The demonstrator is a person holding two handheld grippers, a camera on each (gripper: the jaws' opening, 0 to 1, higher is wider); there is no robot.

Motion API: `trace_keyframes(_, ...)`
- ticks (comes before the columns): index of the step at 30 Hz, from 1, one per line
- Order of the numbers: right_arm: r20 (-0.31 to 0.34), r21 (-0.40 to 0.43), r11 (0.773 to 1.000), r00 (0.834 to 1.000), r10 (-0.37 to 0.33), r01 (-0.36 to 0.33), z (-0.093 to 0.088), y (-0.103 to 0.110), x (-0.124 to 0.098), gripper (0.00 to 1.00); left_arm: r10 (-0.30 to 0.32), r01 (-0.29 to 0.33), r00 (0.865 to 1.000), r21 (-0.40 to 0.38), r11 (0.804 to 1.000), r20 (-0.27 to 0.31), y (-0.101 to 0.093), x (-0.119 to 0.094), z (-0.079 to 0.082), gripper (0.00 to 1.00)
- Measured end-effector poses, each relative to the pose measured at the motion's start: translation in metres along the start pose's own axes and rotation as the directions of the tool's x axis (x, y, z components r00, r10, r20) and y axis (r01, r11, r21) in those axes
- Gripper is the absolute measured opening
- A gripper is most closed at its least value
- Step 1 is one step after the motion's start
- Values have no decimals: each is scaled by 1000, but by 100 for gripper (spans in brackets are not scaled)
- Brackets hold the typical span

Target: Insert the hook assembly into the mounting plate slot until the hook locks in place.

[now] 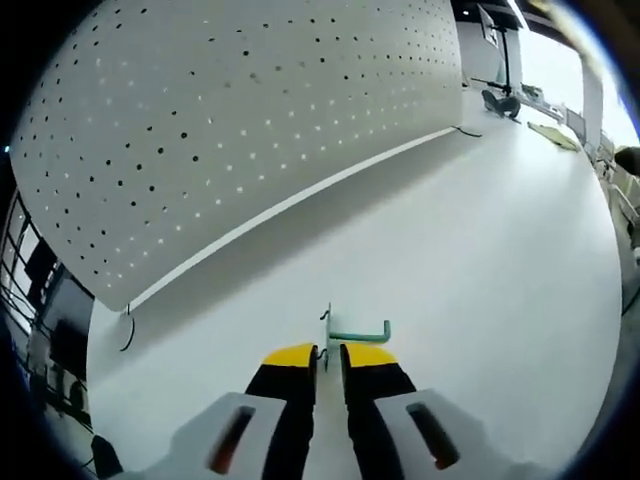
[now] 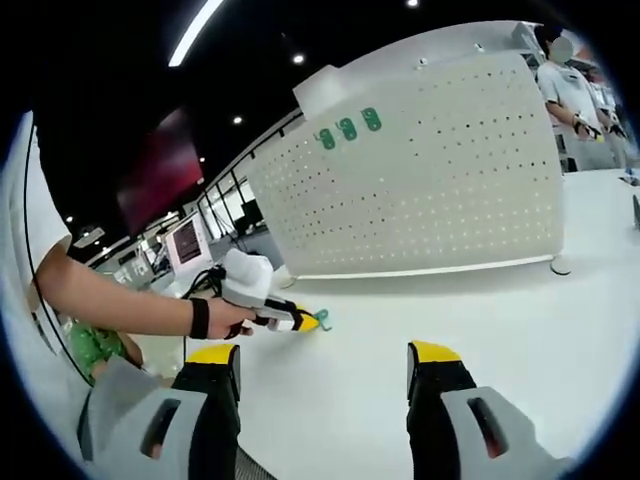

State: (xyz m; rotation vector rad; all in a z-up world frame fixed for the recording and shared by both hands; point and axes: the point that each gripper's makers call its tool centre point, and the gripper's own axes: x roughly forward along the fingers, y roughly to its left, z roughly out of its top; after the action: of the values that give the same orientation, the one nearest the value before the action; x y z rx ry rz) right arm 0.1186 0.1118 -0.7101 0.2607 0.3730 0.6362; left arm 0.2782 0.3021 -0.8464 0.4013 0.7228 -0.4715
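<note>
1. The left gripper has its jaws pinched nearly together on the teal hook, which pokes out just past the yellow tips, low over the white desk. The hook sits near the middle of the desk, well short of the pegboard.
2. The right gripper hangs wide apart, holding nothing, over the desk's near side. In its view the left gripper comes in from the left with the hook's teal tip at its nose.
3. Risk one: the grip looks thin, right at the hook's back plate. A nudge against the board could twist the hook in the jaws, and the prongs would miss the holes.
4. Risk two: the holes are small and closely spaced. Coming in tilted could catch one prong only, so the hook would hang loose rather than lock.
5. Risk three: the board stands on small feet at the desk's far edge; pushing hard could slide or tip it.
6. Three green tags sit up top, out of the way.
</note>
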Motion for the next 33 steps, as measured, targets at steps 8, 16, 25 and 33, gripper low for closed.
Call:
trace_keyframes(8, -6, 0, 1000, 1000, 3, -3, -1, 1, 2, 68, -13, 15, 1000, -83, 996, 16, 1, 2, -2, 4)
trace_keyframes(16, -10, -8, 1000, 1000, 21, -21, 0, 5, 5, 68, -34, 38, 999, -164, 986, 27, -2, -3, -3, 3)
trace_keyframes(25, -17, -22, 999, 999, 46, -47, 2, 12, 8, 68, -60, 77, 996, -257, 963, 73, -18, -13, -5, 3)
trace_keyframes(33, -31, -32, 996, 996, 81, -82, 0, 21, 10, 67, -58, 96, 989, -302, 948, 135, -25, -26, 6, 3)
